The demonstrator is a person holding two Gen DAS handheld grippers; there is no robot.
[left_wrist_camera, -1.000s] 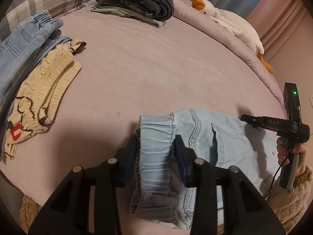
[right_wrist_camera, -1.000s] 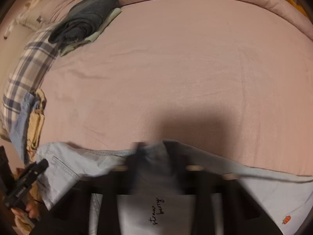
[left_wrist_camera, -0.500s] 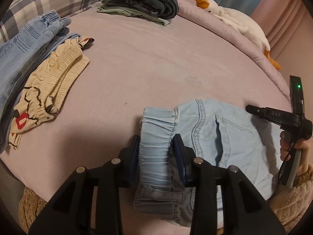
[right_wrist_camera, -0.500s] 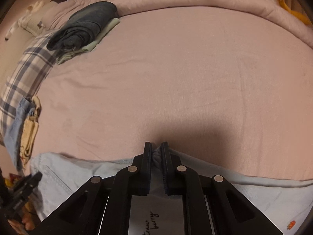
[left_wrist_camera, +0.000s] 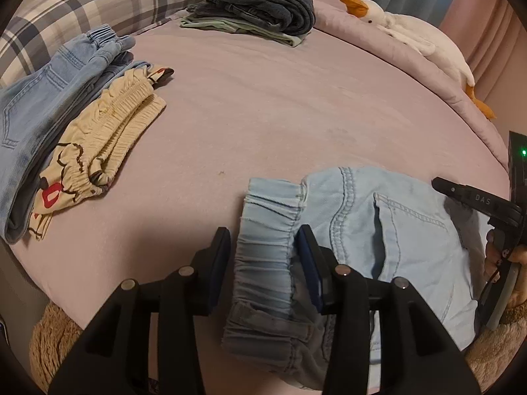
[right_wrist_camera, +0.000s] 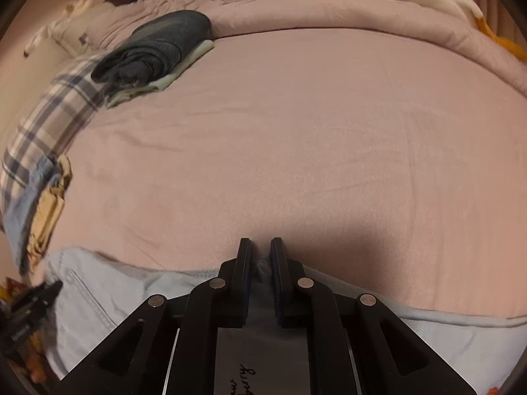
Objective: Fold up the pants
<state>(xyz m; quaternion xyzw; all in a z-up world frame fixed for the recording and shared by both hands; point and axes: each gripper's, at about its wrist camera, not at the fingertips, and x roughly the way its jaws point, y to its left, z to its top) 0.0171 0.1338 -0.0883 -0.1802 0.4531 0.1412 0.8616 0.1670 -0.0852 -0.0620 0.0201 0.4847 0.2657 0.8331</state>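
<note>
Two grippers work the light-blue pants (left_wrist_camera: 388,240), which lie at the near edge of the pink bed (left_wrist_camera: 263,125). Left gripper (left_wrist_camera: 263,250) has just been opening: the elastic waistband (left_wrist_camera: 266,240) sits between its jaws, left pad now clear of it (released, looks like). Right gripper (right_wrist_camera: 262,256) stays clenched on a pinch of pants fabric. Judging by this, one fold is laid and the left is free to regrasp.
</note>
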